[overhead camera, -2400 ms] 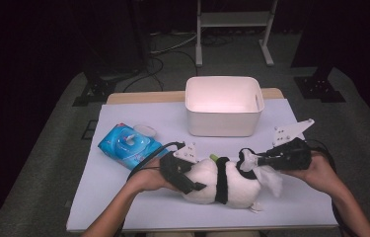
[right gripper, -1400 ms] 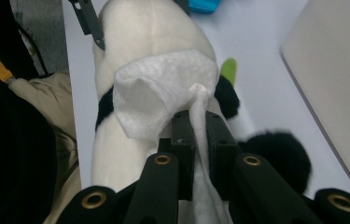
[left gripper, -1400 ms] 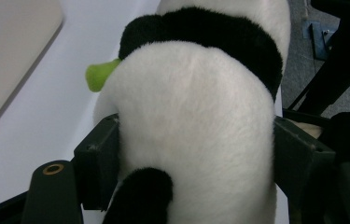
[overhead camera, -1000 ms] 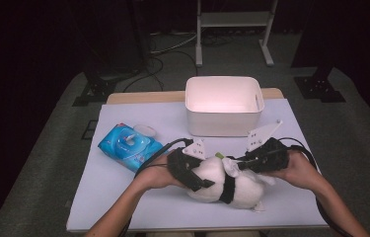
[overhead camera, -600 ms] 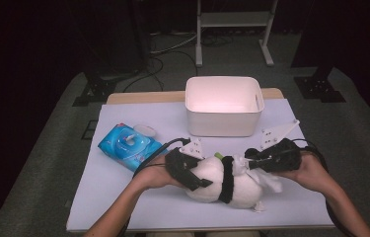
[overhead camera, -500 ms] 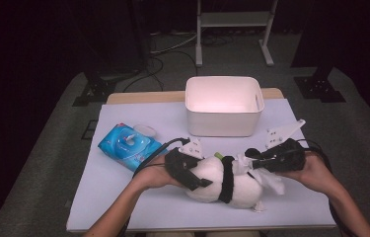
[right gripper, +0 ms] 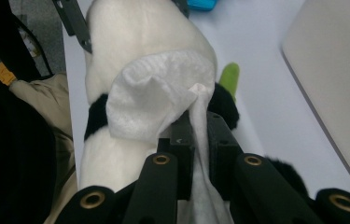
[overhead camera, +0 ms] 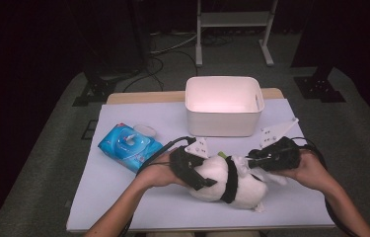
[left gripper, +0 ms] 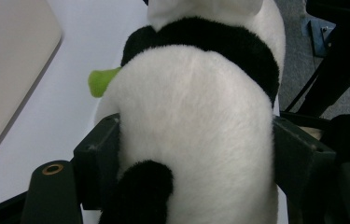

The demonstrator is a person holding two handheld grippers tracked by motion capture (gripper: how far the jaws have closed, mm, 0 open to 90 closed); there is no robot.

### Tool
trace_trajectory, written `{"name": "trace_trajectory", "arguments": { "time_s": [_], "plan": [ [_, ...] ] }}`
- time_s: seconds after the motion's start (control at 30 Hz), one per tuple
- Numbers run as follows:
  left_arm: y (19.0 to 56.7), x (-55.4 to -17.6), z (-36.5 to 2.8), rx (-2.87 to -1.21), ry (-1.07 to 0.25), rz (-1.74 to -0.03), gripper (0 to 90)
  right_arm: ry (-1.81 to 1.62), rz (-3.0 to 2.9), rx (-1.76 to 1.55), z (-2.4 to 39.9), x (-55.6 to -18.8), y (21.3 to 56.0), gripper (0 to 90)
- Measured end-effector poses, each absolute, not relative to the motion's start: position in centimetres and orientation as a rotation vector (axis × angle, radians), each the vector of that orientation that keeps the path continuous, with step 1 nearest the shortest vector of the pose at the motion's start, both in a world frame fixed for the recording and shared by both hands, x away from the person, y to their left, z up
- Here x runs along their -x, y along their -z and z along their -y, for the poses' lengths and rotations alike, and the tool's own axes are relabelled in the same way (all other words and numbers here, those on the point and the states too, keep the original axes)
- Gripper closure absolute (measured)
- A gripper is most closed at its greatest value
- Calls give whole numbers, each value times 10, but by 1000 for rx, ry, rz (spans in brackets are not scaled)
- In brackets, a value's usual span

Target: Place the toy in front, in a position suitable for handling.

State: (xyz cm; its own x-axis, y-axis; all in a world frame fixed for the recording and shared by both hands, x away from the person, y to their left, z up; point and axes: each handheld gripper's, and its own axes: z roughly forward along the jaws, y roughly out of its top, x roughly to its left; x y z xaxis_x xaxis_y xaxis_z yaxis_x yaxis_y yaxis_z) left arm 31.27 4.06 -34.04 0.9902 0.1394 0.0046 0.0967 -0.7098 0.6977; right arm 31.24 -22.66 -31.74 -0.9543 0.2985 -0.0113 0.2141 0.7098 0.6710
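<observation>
Left tool (left gripper: pixel 196 154) clamps the plush panda (overhead camera: pixel 227 180); right tool (right gripper: pixel 199 140) pinches a white wipe (right gripper: pixel 158 102) against it.

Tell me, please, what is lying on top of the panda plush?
A white wipe is draped over the panda plush, pinched by the right gripper. The left gripper clamps the plush's body. The fur under the wipe is covered.

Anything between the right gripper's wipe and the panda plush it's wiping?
Nothing visible. The right gripper is shut on the white wipe, and the wipe lies directly on the panda plush. The left gripper clamps the plush from the other end, clear of the wiped area.
</observation>
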Motion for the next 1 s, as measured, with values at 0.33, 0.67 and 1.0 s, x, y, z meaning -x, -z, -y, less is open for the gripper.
{"name": "trace_trajectory", "arguments": {
  "time_s": [0.33,0.67,1.0],
  "plan": [
    [339,-315,-39,-2368,-61,-157,252,-1064,-2821,-366,206,-315,318,830],
    [336,-318,-37,-2348,-47,-165,149,-1066,-2828,-396,219,-312,324,832],
    [329,-322,-39,-2336,-27,-167,103,-1076,-2815,-400,231,-305,325,832]
  ]
}}
